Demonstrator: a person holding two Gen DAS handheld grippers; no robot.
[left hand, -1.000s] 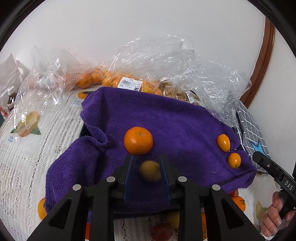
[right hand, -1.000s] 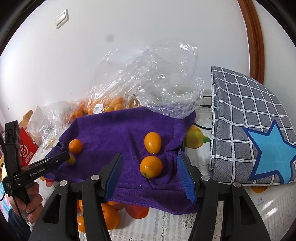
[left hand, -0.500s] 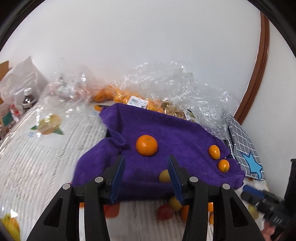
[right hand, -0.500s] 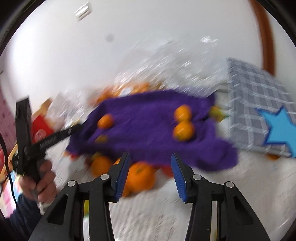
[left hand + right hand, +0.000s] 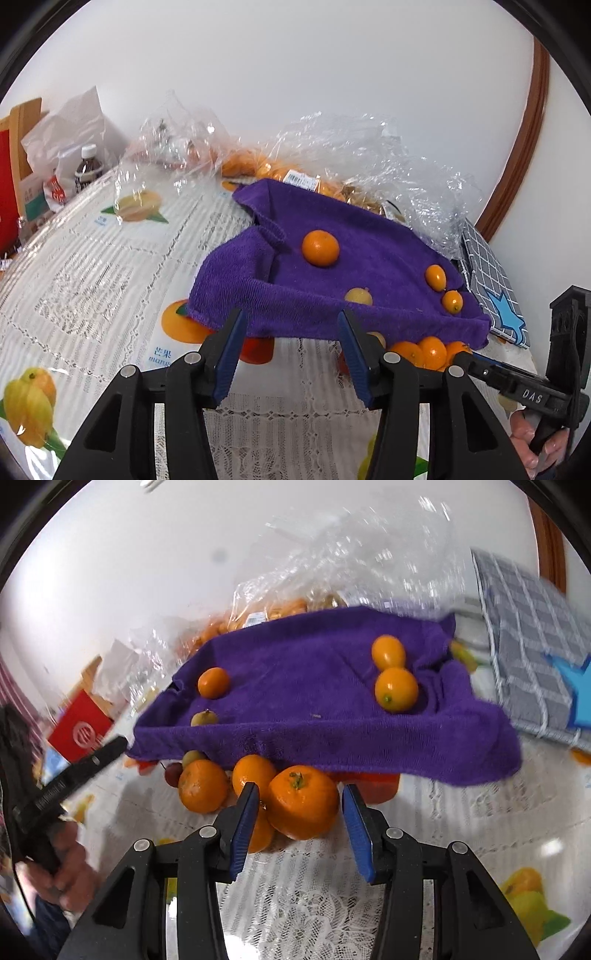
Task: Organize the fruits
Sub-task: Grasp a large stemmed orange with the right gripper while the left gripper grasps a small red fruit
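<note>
The large orange lies on the surface, just in front of the purple towel, at the front of a cluster of oranges; a second orange touches it on the left. We have the right claw straddling this fruit: both blue pads stand beside it, the left pad close against its flank, the right pad with a visible gap. The claw is not yet pressing on the fruit, so we treat it as open around it.

To complete the grasp well, in our judgement we:
- centre the fruit between the pads before closing, so it is not pushed sideways into the second orange;
- keep the left pad clear of that neighbour, since a pad wedged between the two fruits may roll either away;
- close gently, as the peel is soft and the round shape tends to slip forward;
- lift straight up, clear of the overhanging towel edge.

On the towel lie a mandarin, a small yellowish fruit and two kumquats at the right edge. We avoid brushing the towel, as it sags and these could roll.

The left claw hangs above the surface in front of the towel; its jaws are opening, and nothing is between them. We keep it clear of the right claw's path.
</note>
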